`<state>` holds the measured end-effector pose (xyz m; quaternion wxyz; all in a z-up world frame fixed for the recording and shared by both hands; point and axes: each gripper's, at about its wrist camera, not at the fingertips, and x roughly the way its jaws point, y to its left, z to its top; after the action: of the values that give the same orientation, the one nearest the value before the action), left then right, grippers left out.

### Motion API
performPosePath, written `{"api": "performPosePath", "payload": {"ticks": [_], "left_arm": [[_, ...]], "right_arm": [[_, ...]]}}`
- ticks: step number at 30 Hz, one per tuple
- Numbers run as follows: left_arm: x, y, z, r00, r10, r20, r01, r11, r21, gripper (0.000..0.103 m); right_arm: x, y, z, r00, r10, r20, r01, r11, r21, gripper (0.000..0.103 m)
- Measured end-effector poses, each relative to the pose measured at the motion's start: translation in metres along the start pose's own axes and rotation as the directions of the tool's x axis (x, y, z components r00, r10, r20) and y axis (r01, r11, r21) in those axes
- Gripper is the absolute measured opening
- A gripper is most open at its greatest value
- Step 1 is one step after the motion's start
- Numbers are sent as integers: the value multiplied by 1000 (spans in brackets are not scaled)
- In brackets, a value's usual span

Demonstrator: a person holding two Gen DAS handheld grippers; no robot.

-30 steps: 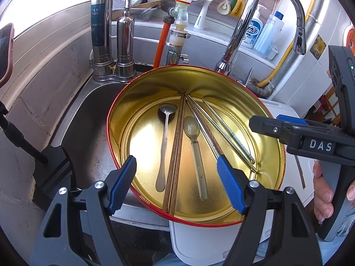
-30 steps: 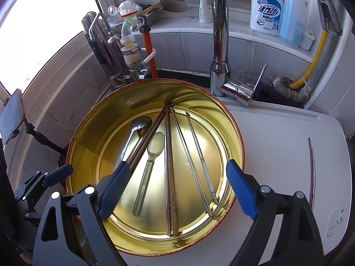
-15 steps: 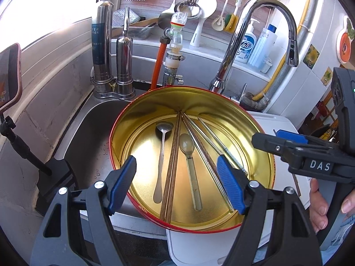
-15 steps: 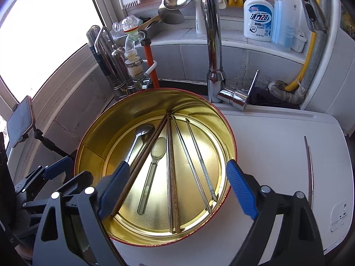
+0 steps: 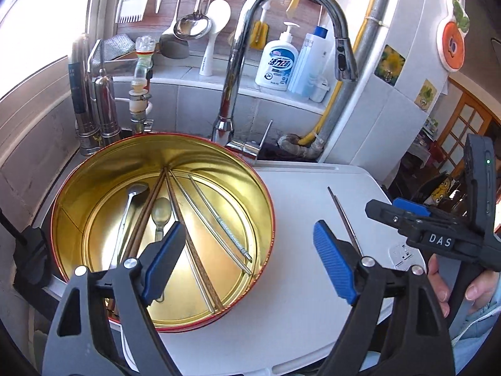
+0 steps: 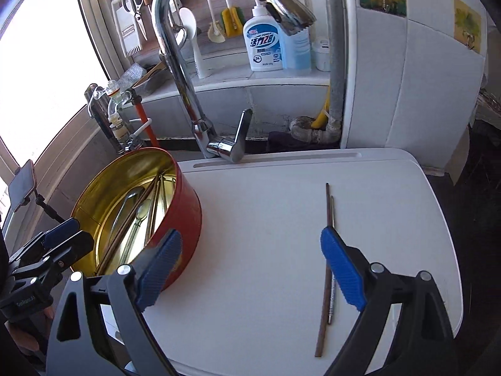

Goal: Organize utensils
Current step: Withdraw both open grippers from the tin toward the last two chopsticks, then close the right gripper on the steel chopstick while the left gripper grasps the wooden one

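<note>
**Two thin sticks on a smooth board, and a tin standing close by**

The round gold tin (image 5: 162,228) holds most of the utensils: two spoons, wooden chopsticks and metal ones lie across its bottom. Two pieces are not yet in it: a wooden chopstick (image 6: 325,269) and a thin metal chopstick (image 6: 332,250) lie side by side, touching or almost touching, on the white tabletop (image 6: 266,219), well apart from the tin.

The right gripper (image 6: 250,269) hangs over them with its fingers wide and nothing between them. The left gripper (image 5: 247,266) also holds nothing, and its fingers have just been opening wider; one finger is above the tin.

I think the main risk is the pick itself. The sticks are thin, flat on a smooth surface and close together, so the fingers may close on only one, push the other away, or let both roll toward the board's edge. The tin's red wall is near the right gripper's left finger, so a careless sideways move may knock the tin.
</note>
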<state>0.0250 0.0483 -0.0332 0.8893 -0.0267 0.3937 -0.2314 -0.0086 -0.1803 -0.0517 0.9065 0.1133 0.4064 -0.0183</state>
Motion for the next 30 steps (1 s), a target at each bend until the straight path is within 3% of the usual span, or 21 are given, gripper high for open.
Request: {"api": "performPosePath", "payload": {"ticks": [4, 10, 16, 22, 30], "left_arm": [[30, -38, -5, 996, -43, -78, 45, 999, 22, 82], [78, -88, -17, 969, -118, -218, 137, 988, 77, 82], [125, -131, -35, 947, -106, -304, 166, 969, 182, 82], [146, -151, -49, 948, -57, -312, 137, 961, 242, 82], [155, -158, -57, 957, -1, -289, 90, 951, 295, 82]], "right_arm": [[0, -61, -15, 997, -61, -54, 65, 995, 80, 91], [10, -113, -25, 985, -91, -149, 112, 984, 141, 91], [38, -113, -21, 971, -110, -213, 129, 989, 76, 91], [67, -107, -21, 947, -182, -263, 184, 983, -20, 91], [87, -106, -23, 935, -184, -304, 186, 982, -23, 91]]}}
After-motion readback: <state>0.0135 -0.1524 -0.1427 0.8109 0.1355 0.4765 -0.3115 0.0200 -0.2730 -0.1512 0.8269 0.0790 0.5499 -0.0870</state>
